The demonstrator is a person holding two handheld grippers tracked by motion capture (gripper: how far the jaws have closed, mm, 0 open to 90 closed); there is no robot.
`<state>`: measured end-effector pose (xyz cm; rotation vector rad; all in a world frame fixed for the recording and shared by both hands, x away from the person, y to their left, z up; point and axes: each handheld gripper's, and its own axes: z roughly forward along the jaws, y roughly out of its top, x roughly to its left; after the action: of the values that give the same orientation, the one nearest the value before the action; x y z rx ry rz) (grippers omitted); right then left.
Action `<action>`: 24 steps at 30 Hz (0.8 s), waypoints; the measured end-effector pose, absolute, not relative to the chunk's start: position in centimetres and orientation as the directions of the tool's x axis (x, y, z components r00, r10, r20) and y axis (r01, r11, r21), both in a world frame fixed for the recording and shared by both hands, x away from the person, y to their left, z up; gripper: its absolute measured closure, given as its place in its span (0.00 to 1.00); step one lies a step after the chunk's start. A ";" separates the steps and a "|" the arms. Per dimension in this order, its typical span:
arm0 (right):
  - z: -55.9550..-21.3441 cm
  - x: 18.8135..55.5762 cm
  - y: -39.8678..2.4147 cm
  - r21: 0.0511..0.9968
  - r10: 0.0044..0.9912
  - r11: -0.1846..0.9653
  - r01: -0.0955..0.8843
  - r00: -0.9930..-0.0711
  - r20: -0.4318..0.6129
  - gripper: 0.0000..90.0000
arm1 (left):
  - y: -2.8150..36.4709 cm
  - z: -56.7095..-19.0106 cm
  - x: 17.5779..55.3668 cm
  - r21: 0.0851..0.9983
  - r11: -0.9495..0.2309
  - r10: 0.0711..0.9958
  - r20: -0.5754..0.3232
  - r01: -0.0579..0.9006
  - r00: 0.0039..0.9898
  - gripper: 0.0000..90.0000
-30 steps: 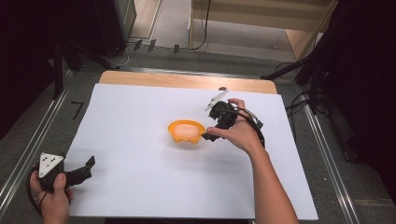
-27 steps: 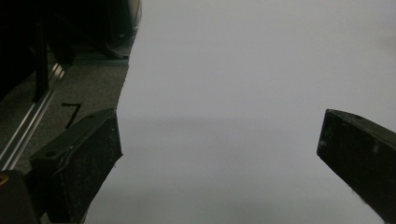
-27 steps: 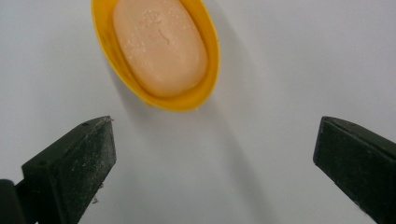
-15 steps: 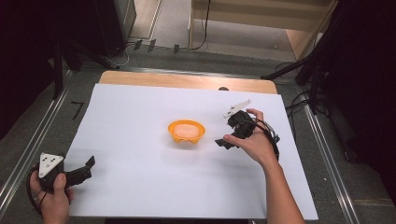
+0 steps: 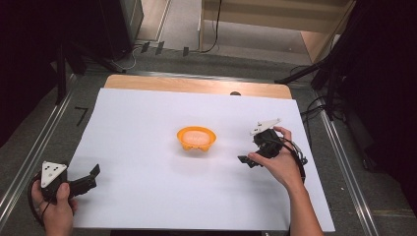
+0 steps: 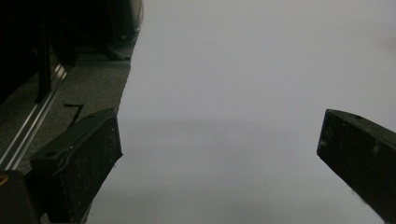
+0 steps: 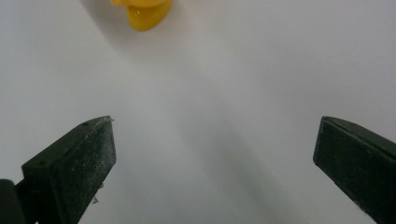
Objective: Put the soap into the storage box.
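The orange bowl [image 5: 196, 138] is sitting on the white sheet [image 5: 147, 123] covering the table, a little ahead of the right gripper [image 5: 250, 161] and well apart from it; in the right gripper view its yellow-orange rim [image 7: 142, 13] is peeking in beyond the jaws. It is looking like a light, thin plastic piece, fairly stiff but smooth and likely to slide, so the rim or its small side lip is probably offering the best hold, with one jaw inside and one outside. Something pale is lying in it, though what it is cannot be told. The right gripper is standing wide open, holding nothing and touching nothing. The left gripper [image 5: 91, 176] is resting far off at the sheet's near corner, jaws also spread wide and empty.
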<state>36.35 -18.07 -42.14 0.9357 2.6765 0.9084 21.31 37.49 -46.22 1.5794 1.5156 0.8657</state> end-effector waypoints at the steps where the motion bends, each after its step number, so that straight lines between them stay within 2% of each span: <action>1: -42.3 36.2 -18.3 0.600 0.619 0.608 0.520 -0.784 0.052 0.00 | 37.5 -46.2 21.3 0.878 0.001 0.997 -0.035 0.479 0.062 0.00; 24: -45.5 31.1 -25.2 0.665 0.720 0.477 0.574 -0.689 0.079 0.00 | 37.4 -46.2 21.3 0.880 -0.003 0.998 -0.030 0.475 0.062 0.00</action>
<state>31.06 -25.18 -45.51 1.1177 2.5114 1.0098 21.26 37.45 -46.20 1.5820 1.5144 0.8712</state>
